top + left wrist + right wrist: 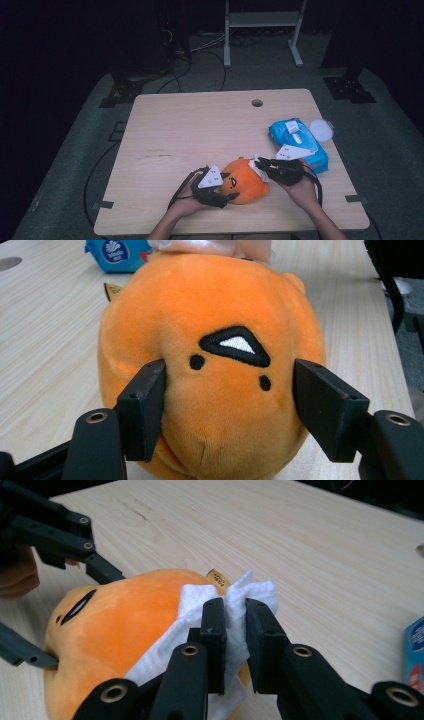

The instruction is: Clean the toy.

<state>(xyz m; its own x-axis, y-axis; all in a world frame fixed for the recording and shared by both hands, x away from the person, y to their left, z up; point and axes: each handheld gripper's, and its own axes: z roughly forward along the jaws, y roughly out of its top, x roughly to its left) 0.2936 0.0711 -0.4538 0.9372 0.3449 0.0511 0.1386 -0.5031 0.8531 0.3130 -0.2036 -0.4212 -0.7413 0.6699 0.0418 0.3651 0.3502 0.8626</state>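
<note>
An orange plush toy [245, 184] with a stitched face lies near the front edge of the wooden table [200, 130]. My left gripper [219, 194] comes at it from the left. In the left gripper view its jaws stand on both sides of the plush toy [225, 315] and press into the fabric. My right gripper [260, 165] reaches in from the right, shut on a white tissue [192, 597] that rests against the top of the plush toy [115, 615]. In the right gripper view the tissue is pinched between the two jaws of the right gripper [235, 611].
A blue pack of wet wipes [297, 142] lies to the right of the toy, with a round white lid [321, 130] beside it near the table's right edge. A cable hole [257, 103] sits at the far middle. Bare wood stretches left and back.
</note>
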